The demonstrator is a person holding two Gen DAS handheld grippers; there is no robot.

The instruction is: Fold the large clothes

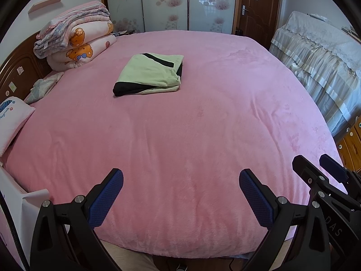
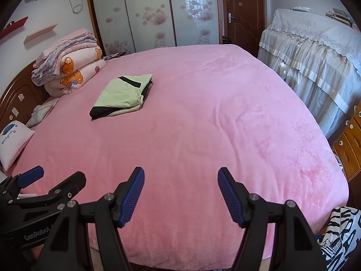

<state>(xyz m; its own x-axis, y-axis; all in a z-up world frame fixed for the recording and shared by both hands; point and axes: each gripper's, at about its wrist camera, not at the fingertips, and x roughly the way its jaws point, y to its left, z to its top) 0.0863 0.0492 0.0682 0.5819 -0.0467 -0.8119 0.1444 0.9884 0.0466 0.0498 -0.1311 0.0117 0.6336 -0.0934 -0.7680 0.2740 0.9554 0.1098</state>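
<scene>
I see the pink bed (image 1: 203,124) bearing everything. At its headboard end sits a stack of folded quilts (image 1: 76,38). The folded green-and-black garment (image 1: 150,74) lies mid-bed, beside that stack. My left gripper (image 1: 180,194) and right gripper (image 2: 180,194) hang over the bed's near edge, both spread wide, holding nothing.

A home bedroom: a pink-covered bed (image 1: 180,135) fills the room, folded quilts (image 1: 76,38) at ten o'clock, wardrobe doors (image 1: 164,2) at twelve.
</scene>
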